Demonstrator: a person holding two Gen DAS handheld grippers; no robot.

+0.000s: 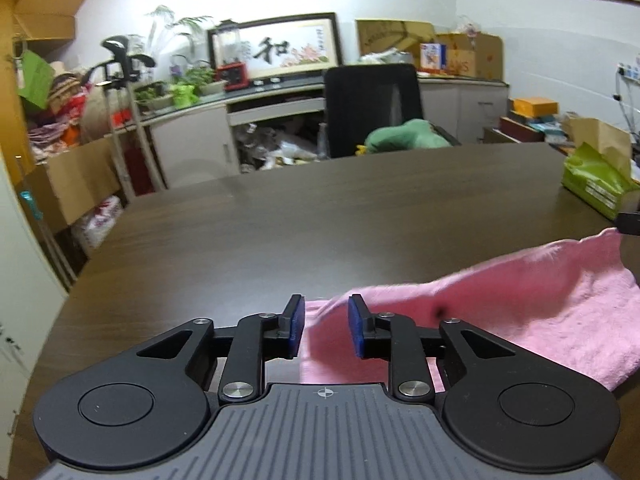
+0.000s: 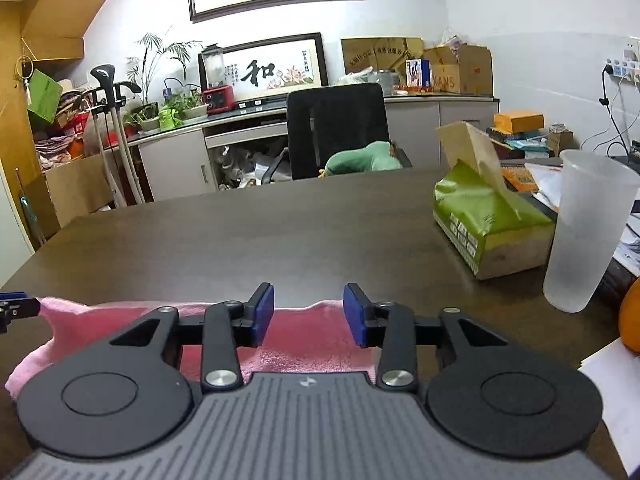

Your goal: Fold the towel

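On desk, pink towel lies flat near front edge, far edge rumpled; left hand-held gripper and right hand-held gripper both released, pads clear of cloth, towel below each gap. Step looks like fold just laid, corners let go. Next move calls for fresh grasp on one short end for second fold, or smoothing

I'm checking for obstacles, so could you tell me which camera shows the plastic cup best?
The right wrist view: the frosted plastic cup stands whole on the table, beside the tissue pack. The left wrist view does not show it at all.
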